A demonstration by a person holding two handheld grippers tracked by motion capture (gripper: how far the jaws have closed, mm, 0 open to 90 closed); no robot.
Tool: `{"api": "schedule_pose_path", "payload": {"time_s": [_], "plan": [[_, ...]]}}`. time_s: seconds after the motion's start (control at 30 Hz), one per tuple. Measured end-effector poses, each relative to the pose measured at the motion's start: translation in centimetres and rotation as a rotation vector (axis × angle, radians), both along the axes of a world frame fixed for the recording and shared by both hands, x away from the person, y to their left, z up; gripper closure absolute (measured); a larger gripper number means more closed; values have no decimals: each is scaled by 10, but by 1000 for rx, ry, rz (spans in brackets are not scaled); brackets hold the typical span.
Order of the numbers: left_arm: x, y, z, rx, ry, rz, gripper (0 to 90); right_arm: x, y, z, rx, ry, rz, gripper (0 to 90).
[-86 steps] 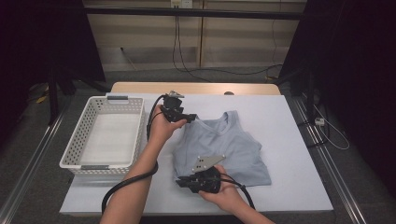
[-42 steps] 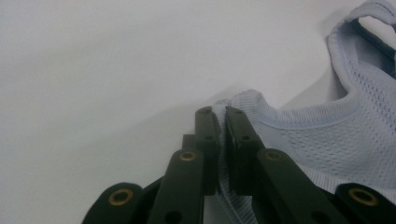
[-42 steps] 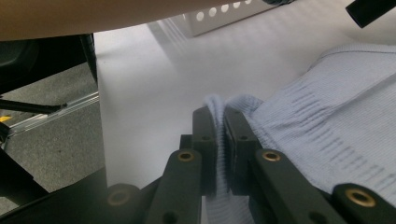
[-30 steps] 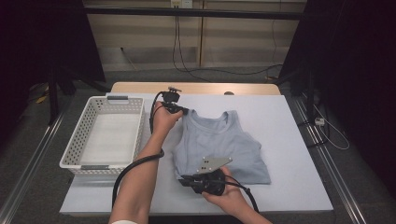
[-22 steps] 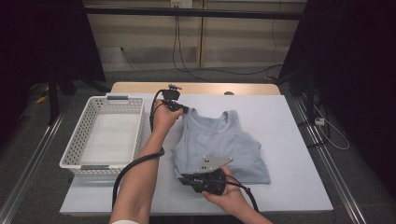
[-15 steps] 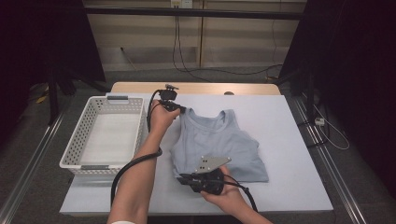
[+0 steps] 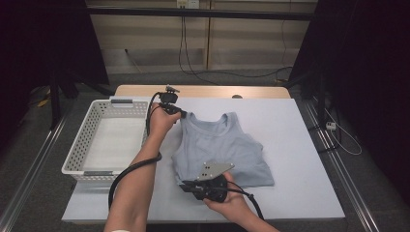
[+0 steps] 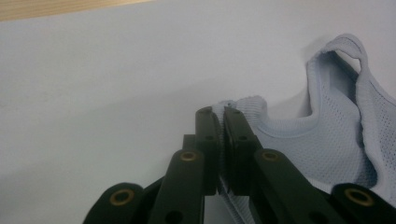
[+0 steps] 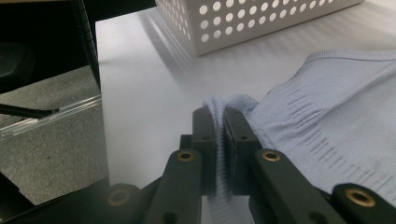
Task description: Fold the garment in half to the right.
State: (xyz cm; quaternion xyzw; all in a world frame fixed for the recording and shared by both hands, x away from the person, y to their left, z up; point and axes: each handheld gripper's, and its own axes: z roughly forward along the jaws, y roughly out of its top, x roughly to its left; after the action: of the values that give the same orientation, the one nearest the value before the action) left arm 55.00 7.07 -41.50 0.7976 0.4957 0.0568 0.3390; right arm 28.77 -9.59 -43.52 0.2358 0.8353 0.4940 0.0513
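Observation:
A light blue sleeveless top [image 7: 220,145] lies flat on the white table [image 7: 290,125], neck toward the far edge. My left gripper [image 7: 182,114] is shut on its far left shoulder strap [image 8: 243,105]; the mesh cloth sits pinched between the black jaws [image 8: 219,114]. My right gripper [image 7: 186,185] is shut on the near left hem corner [image 9: 224,105], the ribbed hem bunched between its jaws [image 9: 218,112]. Both grippers rest low at the table surface, on the top's left side.
A white perforated basket [image 7: 77,150] stands empty at the table's left, its wall close beyond the right gripper [image 9: 261,18]. The table's near left edge drops to a grey floor [image 9: 46,154]. A wooden strip [image 7: 203,91] runs along the far edge.
The left gripper has drawn the strap a little farther away and leftward, stretching the top flatter. The right gripper has barely shifted.

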Motion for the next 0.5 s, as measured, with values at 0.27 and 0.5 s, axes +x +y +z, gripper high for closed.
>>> {"api": "schedule_pose_path", "payload": {"time_s": [0.27, 0.5], "plan": [[2, 1, 9, 58, 7, 3, 861, -1, 4, 2, 6, -12, -5, 853], [3, 4, 15, 73, 9, 10, 862, 1, 5, 3, 16, -13, 0, 853]]}}
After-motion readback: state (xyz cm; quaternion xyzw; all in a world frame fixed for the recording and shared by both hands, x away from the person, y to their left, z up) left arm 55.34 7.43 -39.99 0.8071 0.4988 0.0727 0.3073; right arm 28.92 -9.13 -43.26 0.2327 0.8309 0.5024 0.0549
